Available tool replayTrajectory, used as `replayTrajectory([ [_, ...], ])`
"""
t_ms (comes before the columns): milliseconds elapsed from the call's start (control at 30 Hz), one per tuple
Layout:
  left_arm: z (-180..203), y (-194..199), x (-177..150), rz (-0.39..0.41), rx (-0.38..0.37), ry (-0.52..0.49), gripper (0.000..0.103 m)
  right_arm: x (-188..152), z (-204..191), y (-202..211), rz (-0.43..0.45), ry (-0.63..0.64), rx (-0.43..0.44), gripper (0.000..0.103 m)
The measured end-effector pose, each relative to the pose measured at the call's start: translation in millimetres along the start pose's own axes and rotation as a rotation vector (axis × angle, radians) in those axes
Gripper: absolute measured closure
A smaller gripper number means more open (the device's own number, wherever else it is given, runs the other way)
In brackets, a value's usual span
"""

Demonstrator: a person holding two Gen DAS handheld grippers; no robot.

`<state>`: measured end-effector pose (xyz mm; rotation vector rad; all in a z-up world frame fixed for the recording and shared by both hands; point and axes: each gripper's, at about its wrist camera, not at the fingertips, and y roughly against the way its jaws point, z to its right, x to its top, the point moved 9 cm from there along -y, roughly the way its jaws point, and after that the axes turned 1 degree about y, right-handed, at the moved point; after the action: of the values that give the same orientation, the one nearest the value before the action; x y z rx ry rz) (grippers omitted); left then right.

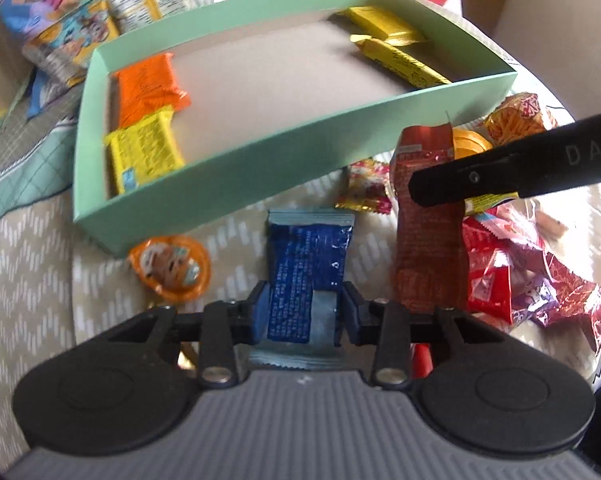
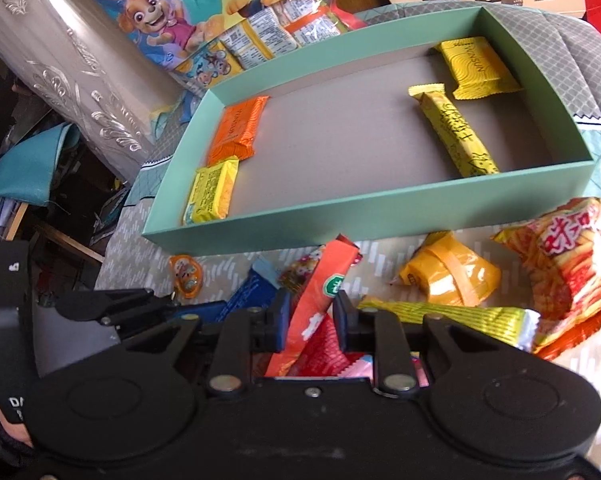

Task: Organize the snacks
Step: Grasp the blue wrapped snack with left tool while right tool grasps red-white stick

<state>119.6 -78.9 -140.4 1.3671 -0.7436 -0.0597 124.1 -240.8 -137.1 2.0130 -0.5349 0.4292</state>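
A mint green box [image 1: 228, 184] [image 2: 340, 220] holds an orange bar [image 1: 150, 88] [image 2: 238, 128], a small yellow pack [image 1: 146, 152] [image 2: 212, 192], a long yellow bar [image 1: 404, 60] [image 2: 456, 132] and a yellow pack [image 1: 384, 24] [image 2: 474, 66]. My left gripper [image 1: 304, 312] is shut on a blue snack packet [image 1: 308, 264], just in front of the box. My right gripper [image 2: 312, 320] is shut on a red-orange snack packet [image 2: 320, 292] [image 1: 428, 232], beside the blue one [image 2: 248, 292].
Loose snacks lie on the patterned cloth: an orange jelly cup [image 1: 170, 264] [image 2: 186, 274], a yellow pouch [image 2: 448, 276], a chips bag [image 2: 568, 256], red wrappers [image 1: 532, 280]. A silver box [image 2: 68, 72] and cartoon packs [image 2: 188, 12] lie behind.
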Motion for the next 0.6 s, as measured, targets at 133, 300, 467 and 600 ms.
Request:
replayTrajectory([
  [133,-17.8,12.1,-20.3,-0.006,0.032,0.091,0.066,0.4,1.8,-12.3,0.011,-0.003,-0.059,0.075],
  [300,-28.5,17.1,-26.6,0.000,0.023,0.124,0.054,-6.1,12.4,-7.8,0.005,-0.077,-0.073,0.070],
  [467,-29.9,10.4,-22.8,0.004,0.037,0.107,0.041,-10.8,2.8,4.2,0.014,-0.074,-0.076,0.063],
  [600,-30.8,8.1,-22.1,0.023,0.054,0.079,0.039,-17.8,-19.6,-6.5,-0.034,-0.031,-0.040,0.063],
])
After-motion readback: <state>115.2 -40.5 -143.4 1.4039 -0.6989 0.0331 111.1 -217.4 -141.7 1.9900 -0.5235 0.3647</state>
